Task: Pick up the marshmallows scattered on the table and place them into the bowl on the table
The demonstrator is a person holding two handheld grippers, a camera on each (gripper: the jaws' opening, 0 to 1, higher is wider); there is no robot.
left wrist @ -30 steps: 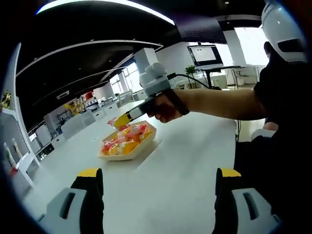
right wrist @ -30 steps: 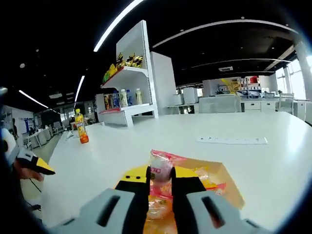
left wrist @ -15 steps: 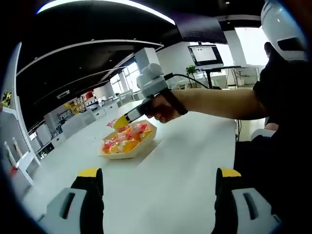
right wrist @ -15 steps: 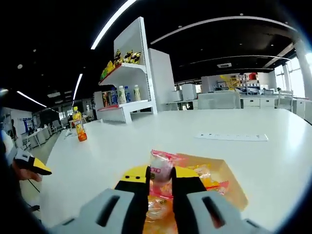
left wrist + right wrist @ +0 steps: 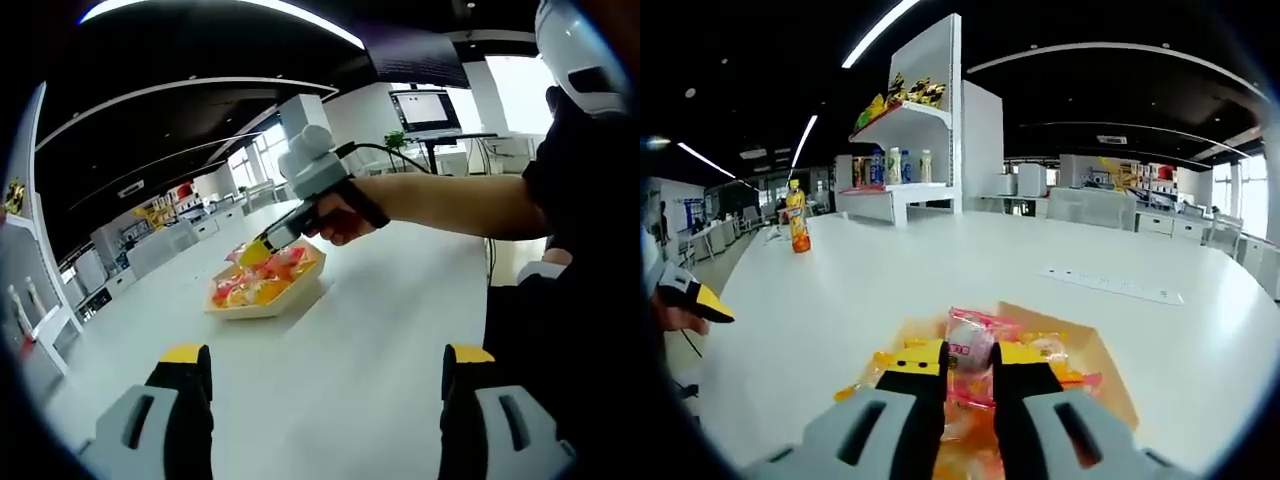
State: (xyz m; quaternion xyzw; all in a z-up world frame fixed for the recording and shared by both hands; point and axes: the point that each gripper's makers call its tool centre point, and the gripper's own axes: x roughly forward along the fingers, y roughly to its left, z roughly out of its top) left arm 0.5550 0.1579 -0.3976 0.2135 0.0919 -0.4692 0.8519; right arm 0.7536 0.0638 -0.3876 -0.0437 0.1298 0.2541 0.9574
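From the left gripper view we see the whole reach: a hand (image 5: pixel 335 218) on the right gripper (image 5: pixel 257 251), its yellow tips over the bowl (image 5: pixel 263 297), which sits well in from the white table's (image 5: pixel 380 330) edges. The right gripper view brings what that view cannot: between our jaws a pink-wrapped marshmallow (image 5: pixel 971 346) is pinched, the right gripper (image 5: pixel 968 380) closed on it just above the bowl (image 5: pixel 1110 383) of other wrapped sweets. There we also see a shelf (image 5: pixel 908 150) of bottles and an orange bottle (image 5: pixel 798 216) near the table's far edge. Our left gripper (image 5: pixel 325 385) hangs with jaws spread wide, holding nothing.
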